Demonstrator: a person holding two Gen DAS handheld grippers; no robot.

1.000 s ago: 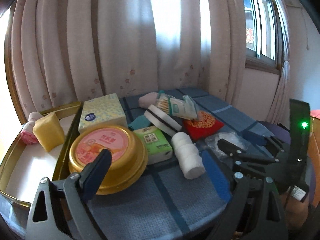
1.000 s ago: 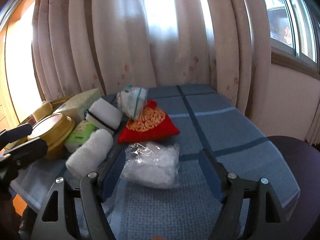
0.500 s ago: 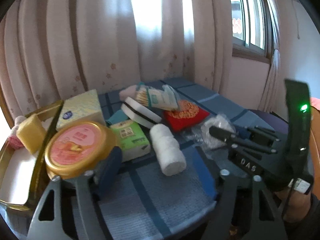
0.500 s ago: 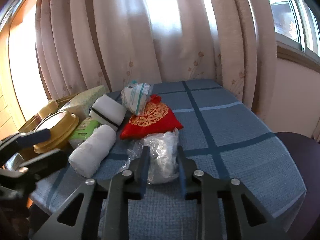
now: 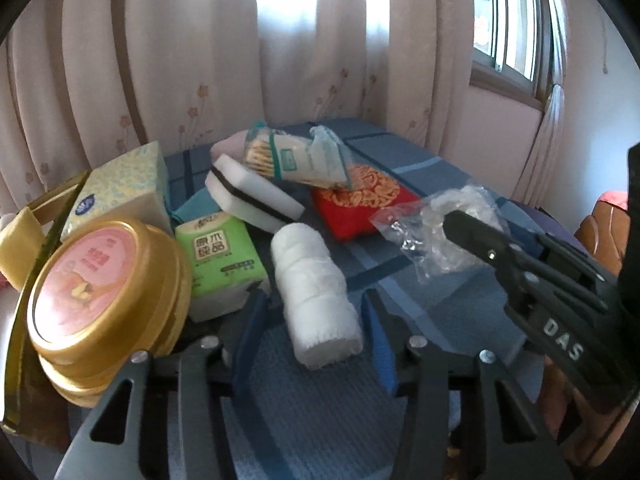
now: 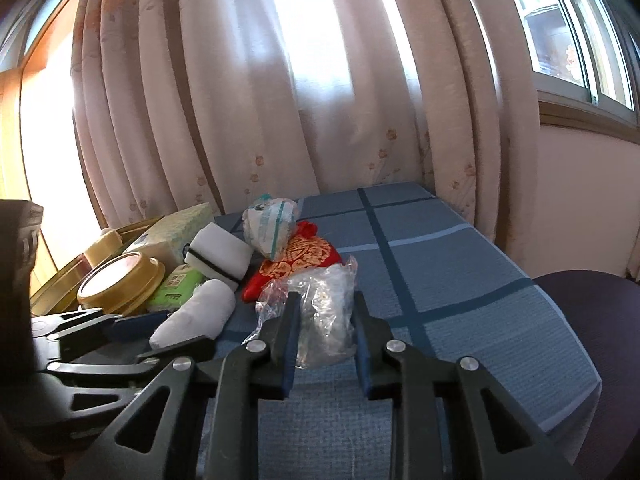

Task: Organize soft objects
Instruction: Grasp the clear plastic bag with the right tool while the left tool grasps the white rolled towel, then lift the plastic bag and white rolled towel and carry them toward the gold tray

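Note:
A rolled white towel lies on the blue checked tablecloth, its near end between the blue pads of my left gripper. The jaws are closing and a gap still shows on each side of the roll. My right gripper is shut on a crinkled clear plastic bag, which stands bunched up between its fingers. In the left wrist view that bag shows at the right under the black right gripper. The towel also appears in the right wrist view, left of the bag.
Behind the towel lie a green tissue pack, a white sponge with a black stripe, a bag of cotton swabs and a red embroidered pouch. A gold round tin, tissue box and gold tray stand left. Dark chair right.
My left gripper has come forward and down onto the towel with its jaws narrowing around it. My right gripper has shut on the plastic bag, which now stands bunched up.

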